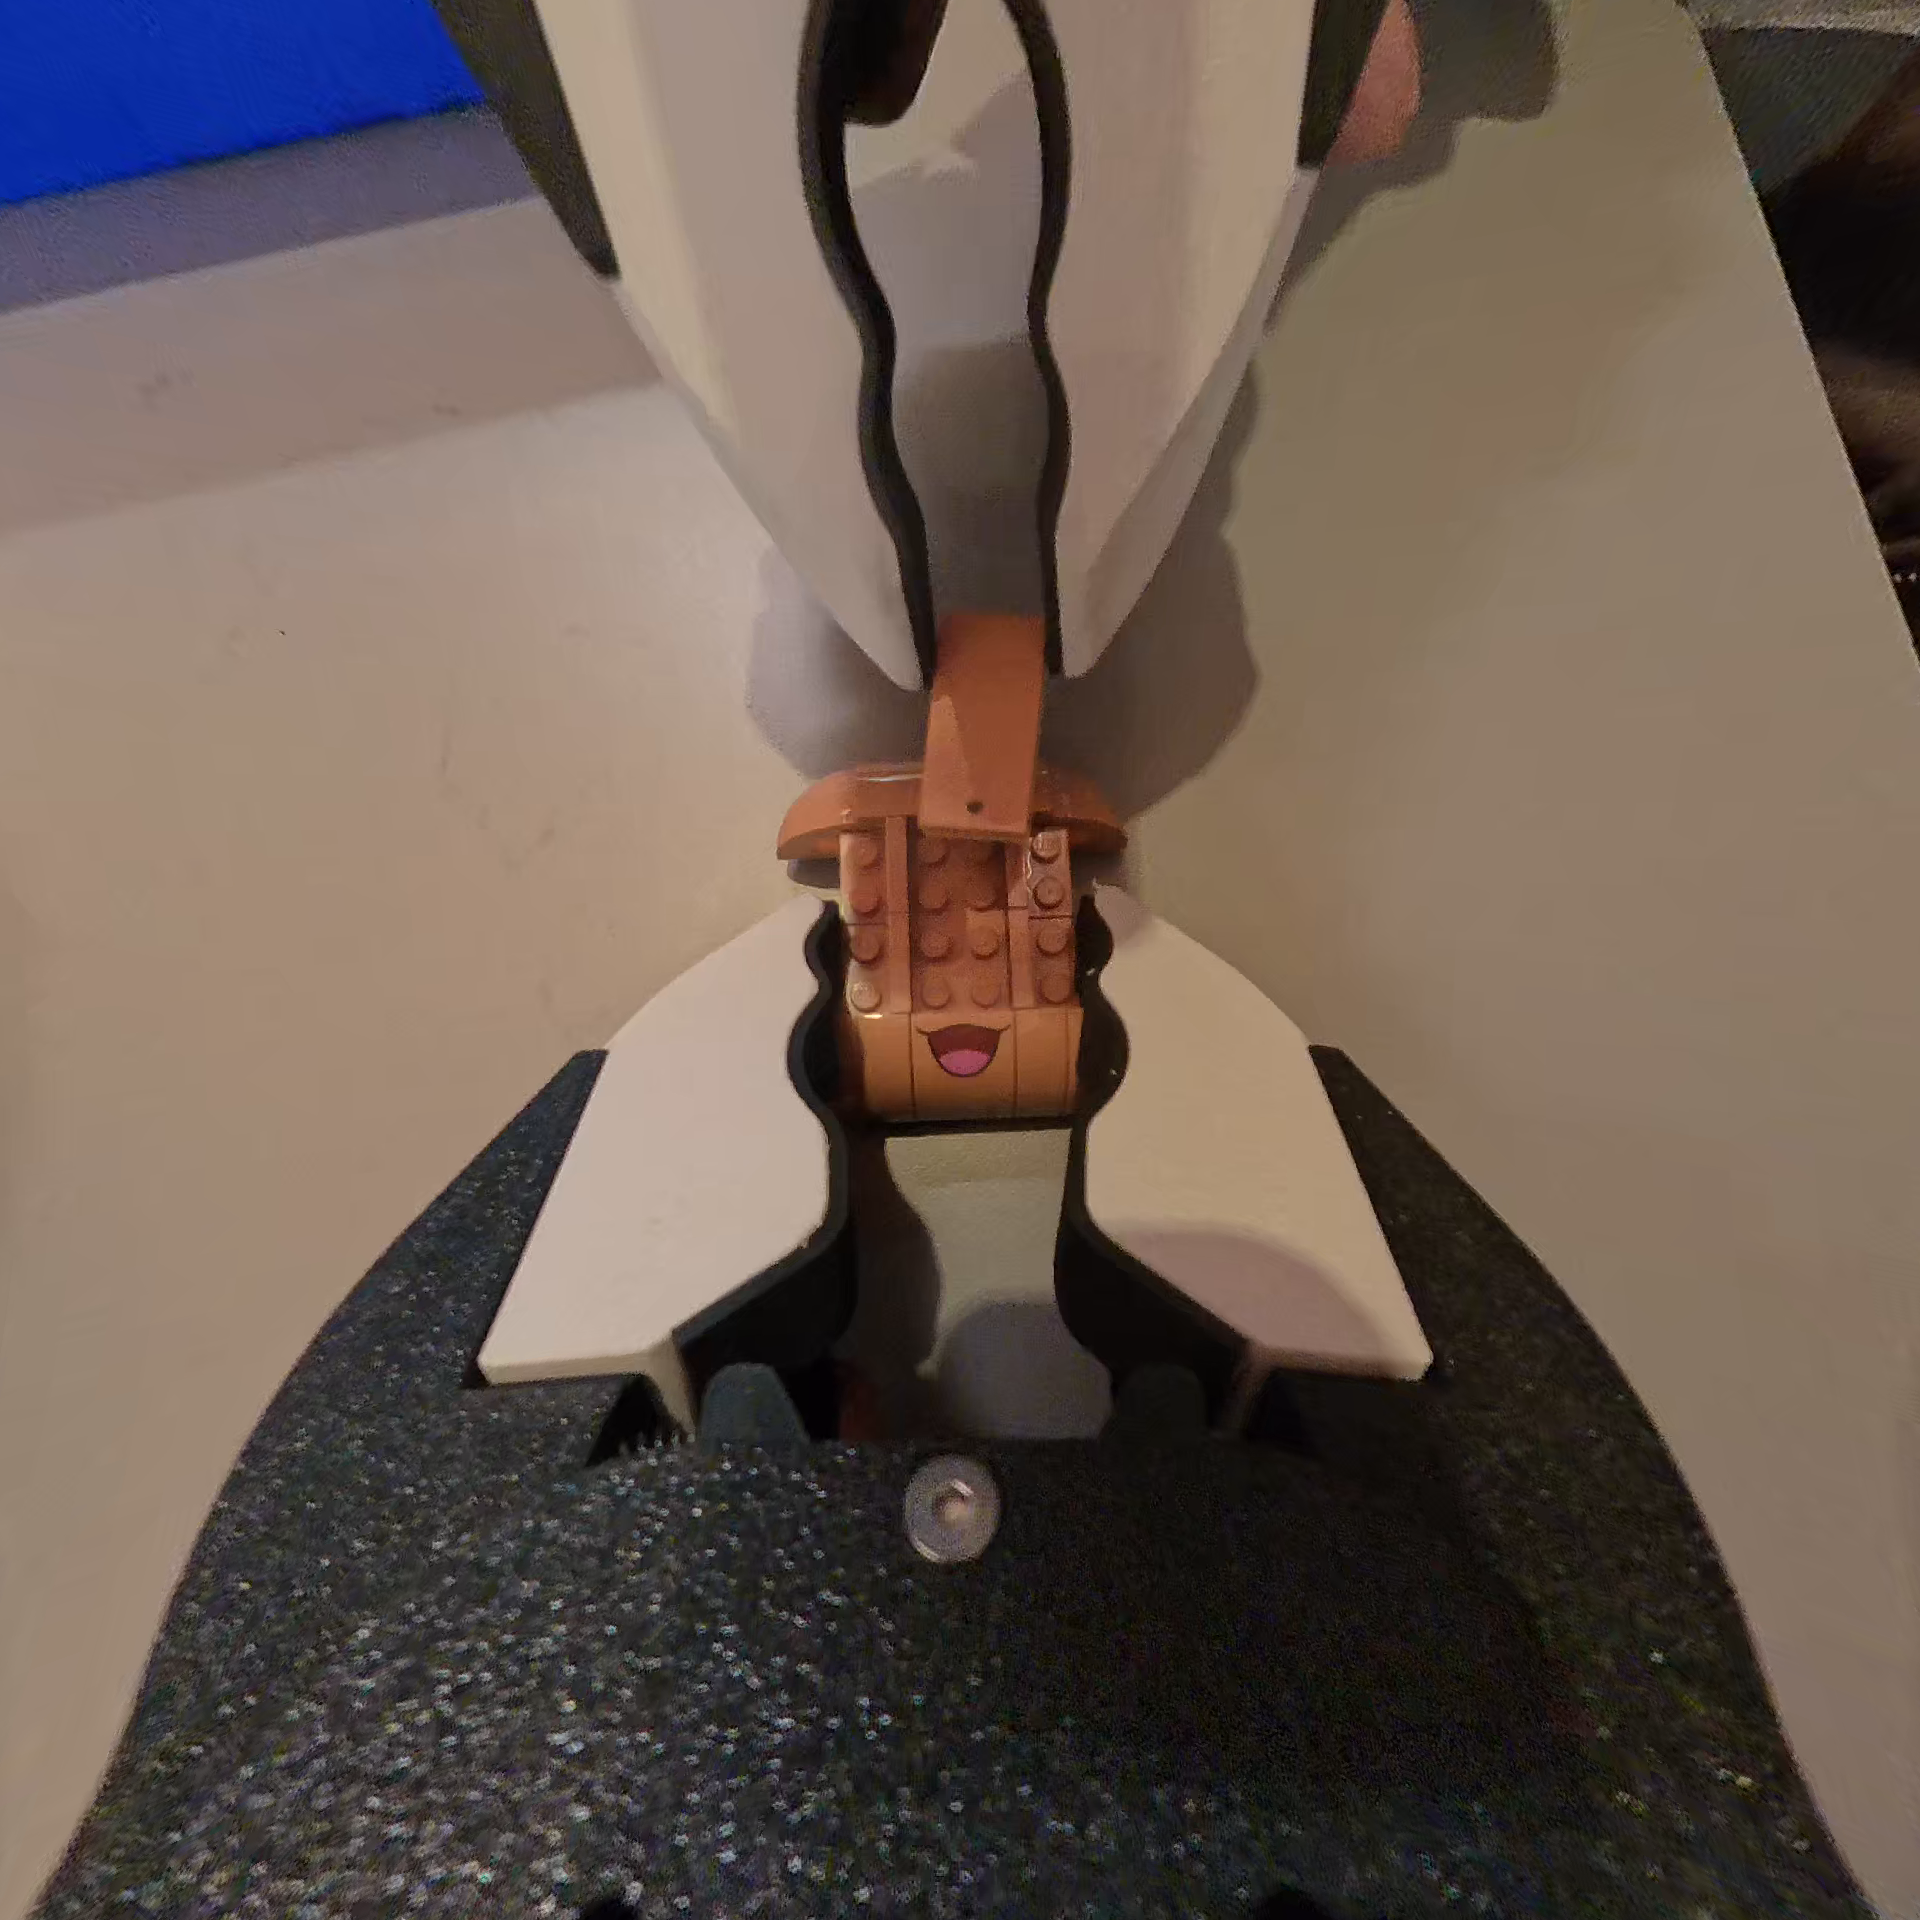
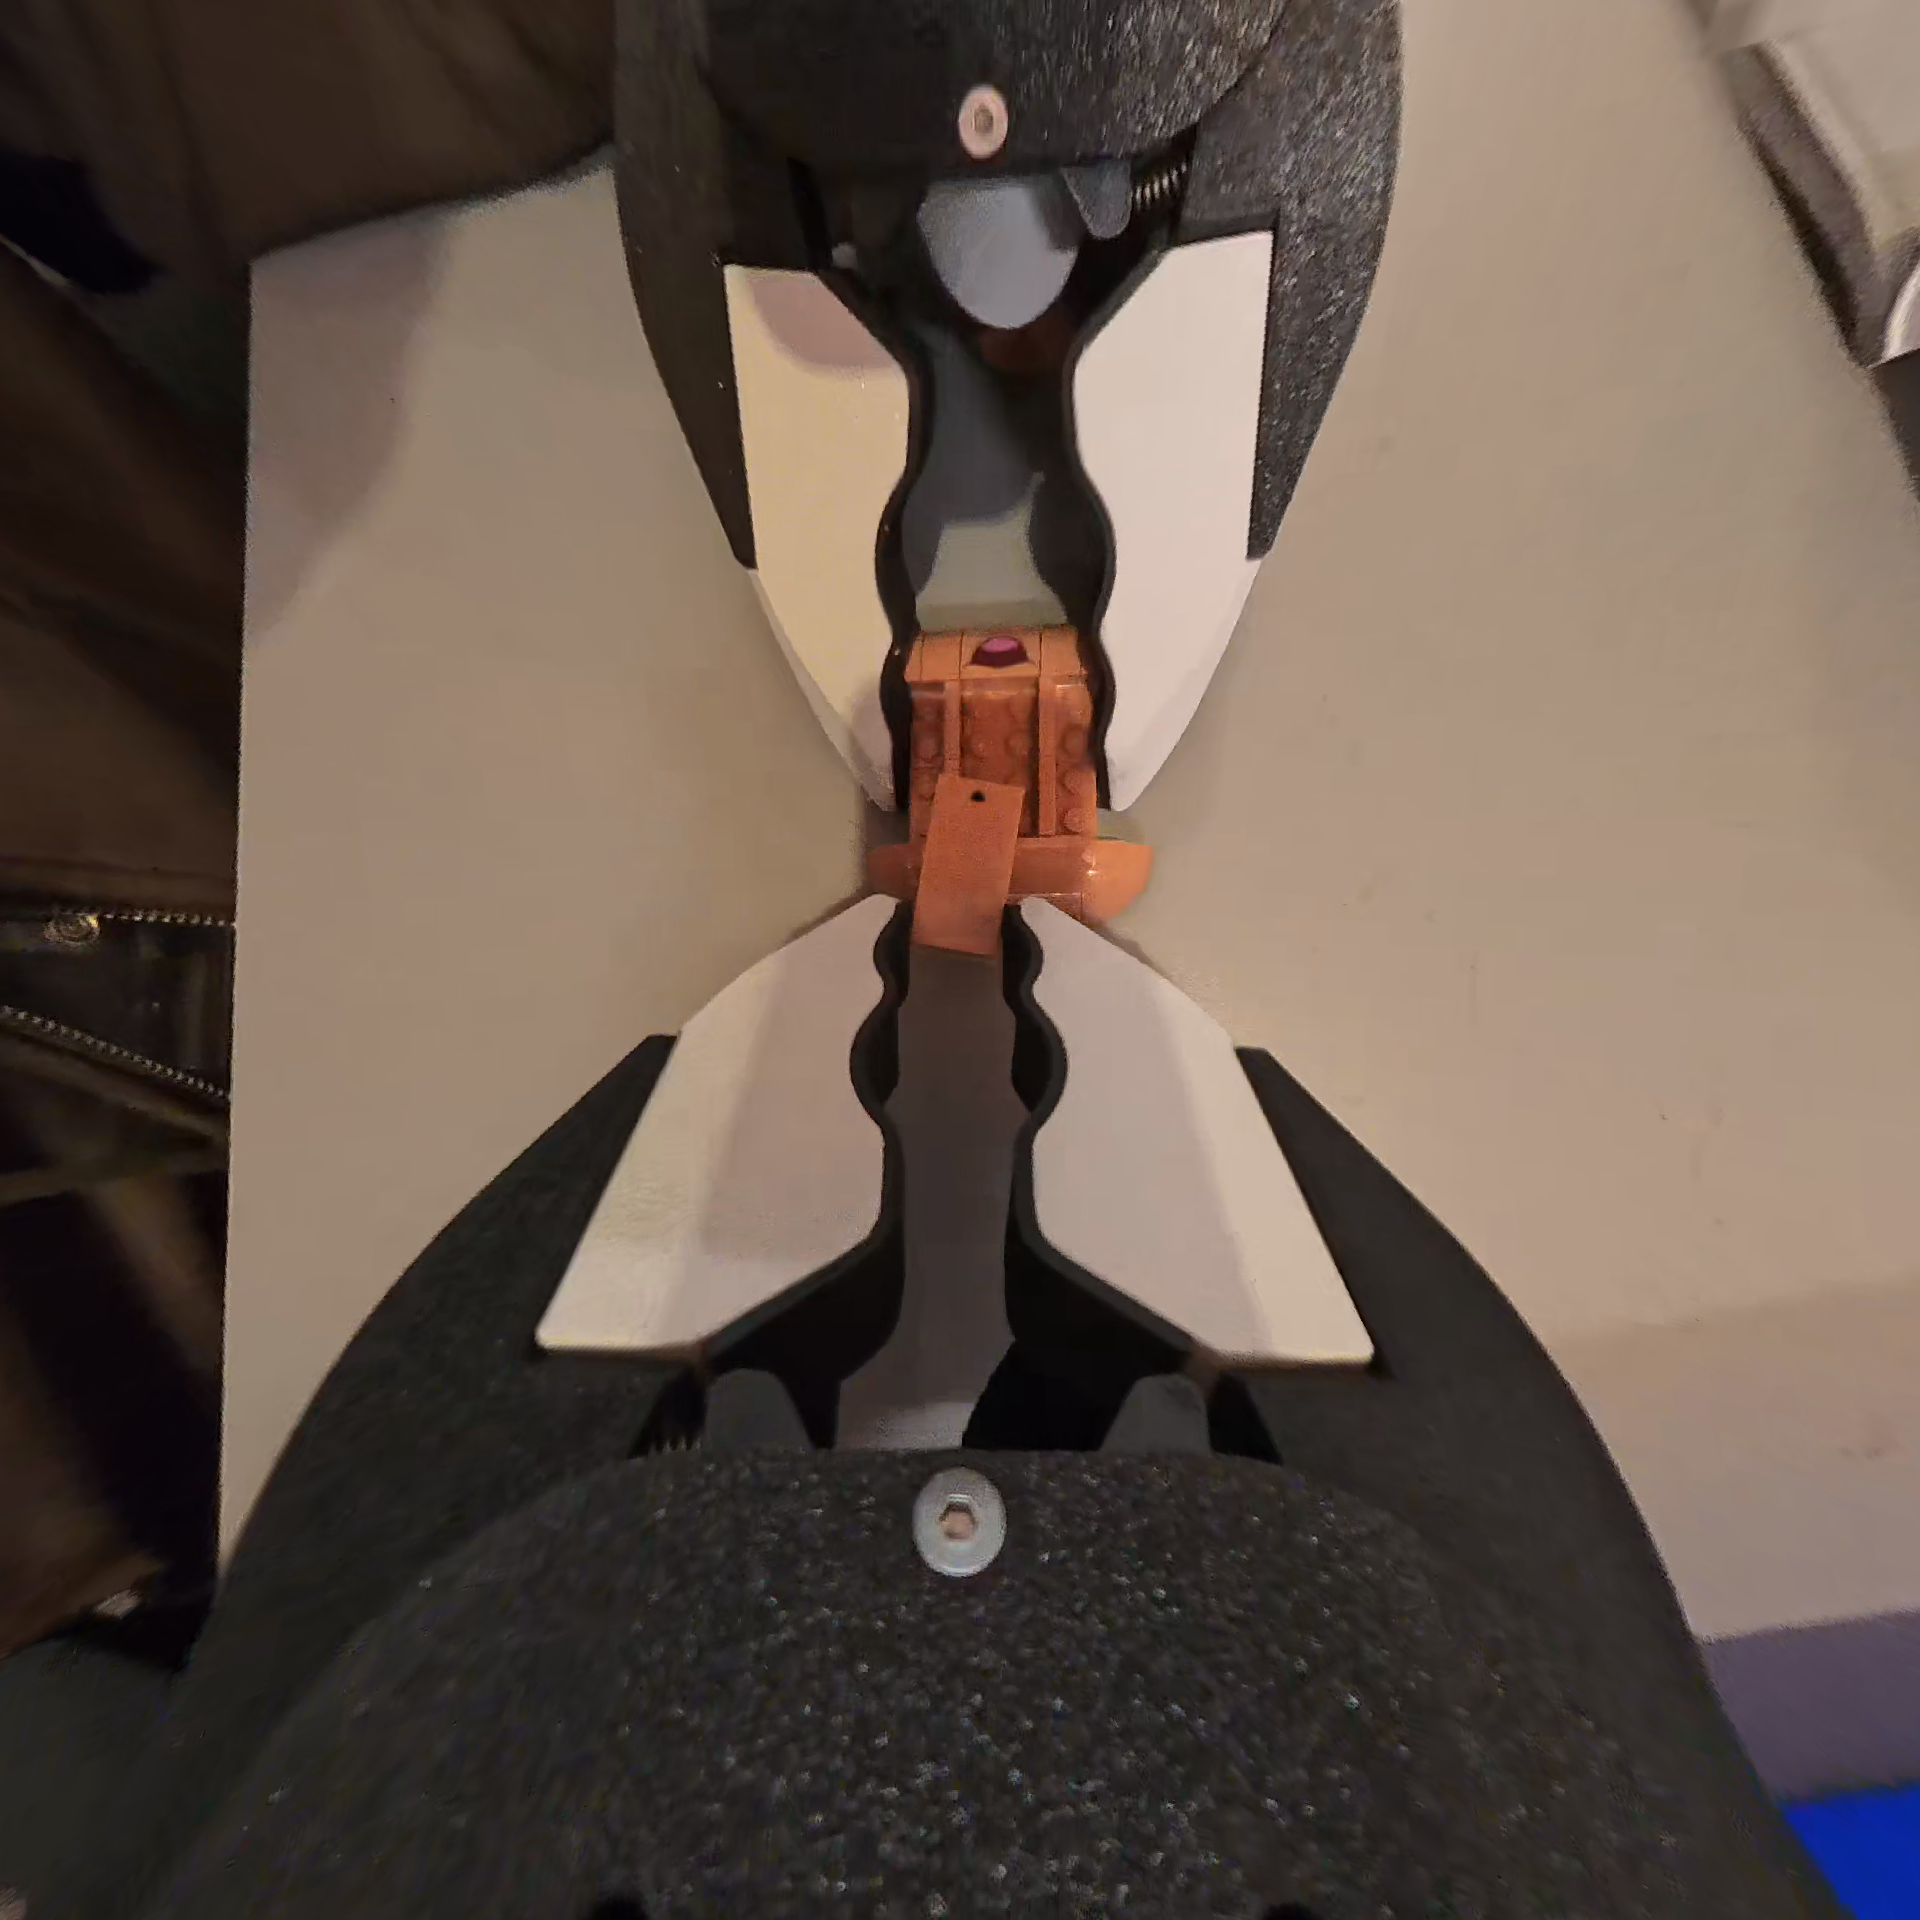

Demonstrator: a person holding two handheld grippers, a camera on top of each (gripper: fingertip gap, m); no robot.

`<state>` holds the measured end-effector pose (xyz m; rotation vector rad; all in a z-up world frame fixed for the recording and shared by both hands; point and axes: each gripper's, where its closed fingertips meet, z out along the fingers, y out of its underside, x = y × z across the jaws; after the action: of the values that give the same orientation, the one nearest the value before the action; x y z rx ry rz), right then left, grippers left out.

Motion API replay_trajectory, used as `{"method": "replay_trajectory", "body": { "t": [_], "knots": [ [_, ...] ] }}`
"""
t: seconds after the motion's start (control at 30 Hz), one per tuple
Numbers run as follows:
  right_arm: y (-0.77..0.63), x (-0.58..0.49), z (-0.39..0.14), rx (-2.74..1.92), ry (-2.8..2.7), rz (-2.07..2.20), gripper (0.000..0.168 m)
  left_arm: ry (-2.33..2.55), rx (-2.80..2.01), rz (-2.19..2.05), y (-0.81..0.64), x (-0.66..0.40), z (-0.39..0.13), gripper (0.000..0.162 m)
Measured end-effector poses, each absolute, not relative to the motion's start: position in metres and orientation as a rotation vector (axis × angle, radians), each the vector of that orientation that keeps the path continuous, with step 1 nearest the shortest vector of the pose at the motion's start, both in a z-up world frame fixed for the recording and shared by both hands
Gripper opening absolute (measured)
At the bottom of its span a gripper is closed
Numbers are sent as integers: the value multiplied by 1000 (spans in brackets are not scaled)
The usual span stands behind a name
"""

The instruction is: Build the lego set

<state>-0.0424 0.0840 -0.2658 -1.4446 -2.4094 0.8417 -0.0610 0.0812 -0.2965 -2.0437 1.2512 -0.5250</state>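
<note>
The left gripper (image 1: 961,940) is clamped on the tan lego model (image 1: 961,966), its two white fingers (image 1: 717,1049) pressing the model's sides just above the white table (image 1: 312,727). The model's studded top faces up, and a smiling printed face (image 1: 961,1055) sits on the end turned toward the left gripper's body. At the model's far end, a rounded brown piece (image 1: 831,826) spans its width. The right gripper (image 2: 961,940) comes at the model from the opposite side, nose to nose with the left one, and pinches a flat brown tile (image 2: 961,878) between its tips. The tile slopes down onto the model's far end, crossing the rounded piece and overlapping the nearest studs; whether it is seated there cannot be told. A dark jacket with a zipper (image 2: 114,1029) lies beyond the table edge, off to the model's side.
</note>
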Motion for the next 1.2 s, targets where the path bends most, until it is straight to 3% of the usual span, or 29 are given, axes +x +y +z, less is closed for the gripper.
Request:
{"method": "replay_trajectory", "body": {
  "t": [0.87,1.2],
  "knots": [
    [84,-52,-264,-1428,-2483,610,22,1252,-2009,-516,80,-55,-286,44],
    [87,-49,-257,-1500,-2189,954,32,1211,-2001,-525,83,-58,-281,43]
  ]
}}
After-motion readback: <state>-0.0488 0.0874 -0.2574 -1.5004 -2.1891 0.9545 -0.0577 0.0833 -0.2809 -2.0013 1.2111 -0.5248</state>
